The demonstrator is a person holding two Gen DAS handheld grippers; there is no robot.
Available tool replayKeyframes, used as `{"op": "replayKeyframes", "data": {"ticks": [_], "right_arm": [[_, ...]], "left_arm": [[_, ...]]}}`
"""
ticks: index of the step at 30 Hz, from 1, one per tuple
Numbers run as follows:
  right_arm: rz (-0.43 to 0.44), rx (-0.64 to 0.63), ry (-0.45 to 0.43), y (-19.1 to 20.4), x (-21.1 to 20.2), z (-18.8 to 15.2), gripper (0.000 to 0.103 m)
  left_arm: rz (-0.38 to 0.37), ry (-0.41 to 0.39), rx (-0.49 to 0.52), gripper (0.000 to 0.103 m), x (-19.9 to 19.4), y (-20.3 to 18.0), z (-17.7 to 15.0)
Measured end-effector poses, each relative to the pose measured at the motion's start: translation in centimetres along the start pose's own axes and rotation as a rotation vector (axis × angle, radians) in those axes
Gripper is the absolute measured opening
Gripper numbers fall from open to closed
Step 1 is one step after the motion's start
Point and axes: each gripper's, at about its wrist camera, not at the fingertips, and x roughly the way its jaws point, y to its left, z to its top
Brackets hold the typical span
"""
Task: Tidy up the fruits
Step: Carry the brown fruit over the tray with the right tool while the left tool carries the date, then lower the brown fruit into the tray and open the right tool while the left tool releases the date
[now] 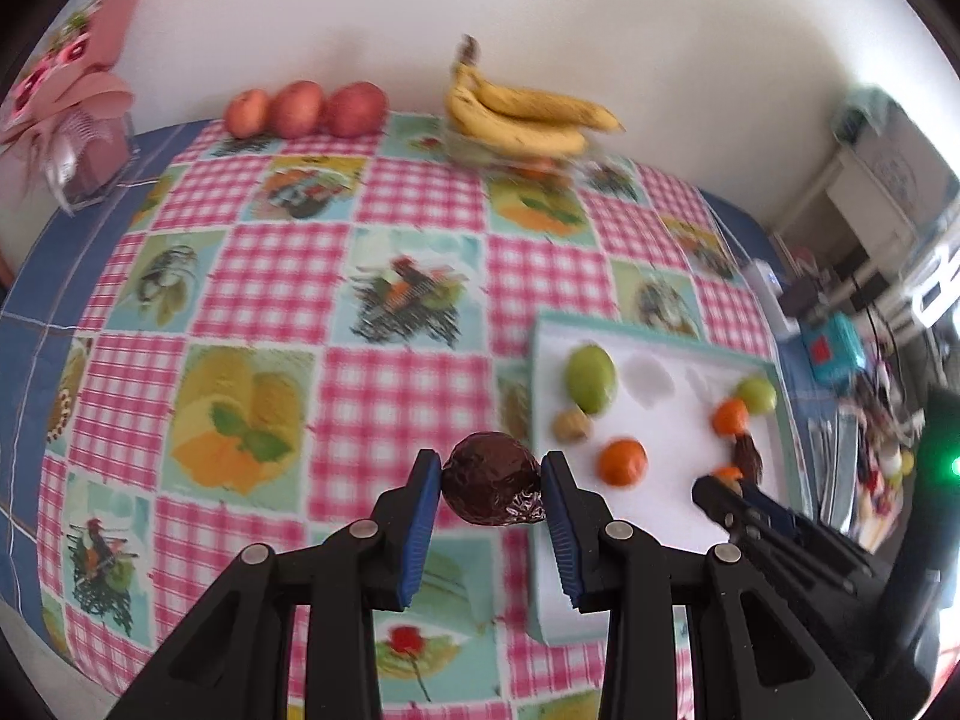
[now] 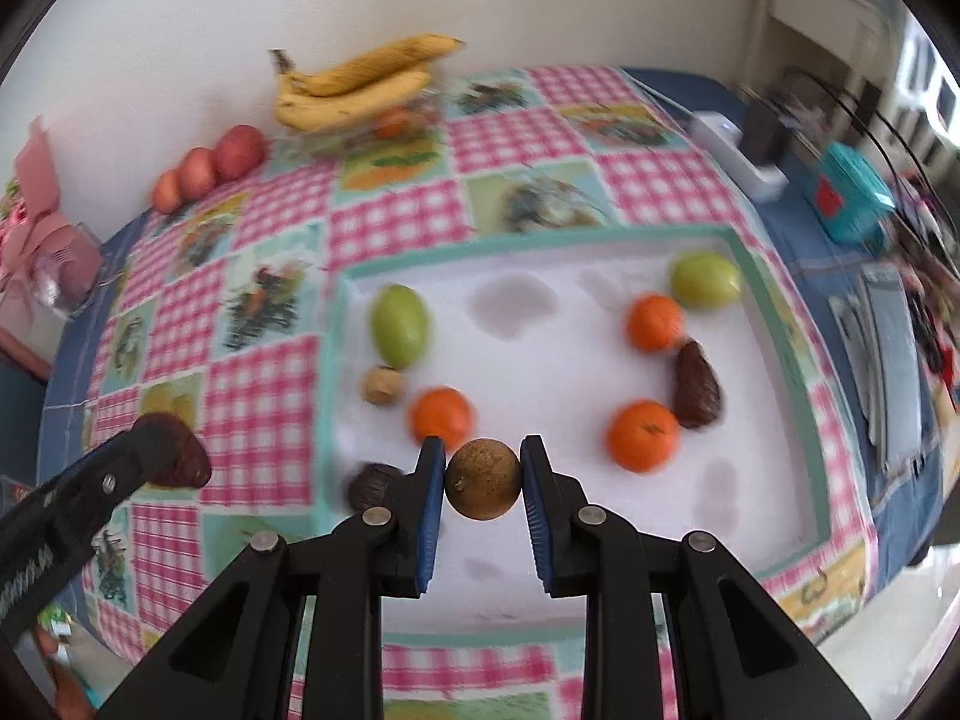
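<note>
My left hand-held gripper (image 1: 492, 489): clamps a dark wrinkled fruit (image 1: 493, 485) above the checked worktop (image 1: 336, 276).
My right hand-held gripper (image 2: 483, 471): grips a round brown fruit (image 2: 483, 470) over the white tray (image 2: 558, 360).
Writing: none legible.

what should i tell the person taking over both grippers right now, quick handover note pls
Left gripper: shut on a dark wrinkled fruit, held over the tablecloth just left of the white tray.
Right gripper: shut on a round brown fruit, held over the tray's near edge.
On the tray: two green fruits, three oranges, a small tan fruit, and two dark fruits.
By the far wall: bananas over a clear bowl, three red apples in a row.
Left: place both held fruits, then likely sort the tray's fruits.
</note>
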Motion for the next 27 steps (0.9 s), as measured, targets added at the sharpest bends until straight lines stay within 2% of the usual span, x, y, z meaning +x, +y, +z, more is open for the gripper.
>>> {"op": "replayKeyframes", "data": {"ticks": [9,14,19,24,26,27], "right_arm": [[-0.060,0.068,0.059,-4.4,1.1,-2.6,0.027],[-0.083,0.100,0.113,-5.9,2.5,-3.3,0.027],[-0.086,0.103,0.167,-6.2,4.0,-3.9,0.027],[-0.085,0.109,0.185,-6.4,4.4,-4.2,0.027],[-0.085,0.112,0.183,-6.4,4.6,-4.1,0.033],[-0.086,0.112,0.182,-6.4,4.5,-4.1,0.036]], "left_arm": [[-0.049,0.146,0.109,0.037,3.8,-5.3,-3.7],[-0.043,0.223,0.120,0.037,6.0,-6.3,-4.9],[-0.025,0.261,0.125,0.037,7.4,-6.4,-5.5],[-0.024,0.279,0.117,0.038,7.7,-6.3,-5.8],[-0.027,0.281,0.110,0.041,7.7,-6.3,-5.7],[-0.029,0.281,0.107,0.048,7.6,-6.2,-5.7]]}}
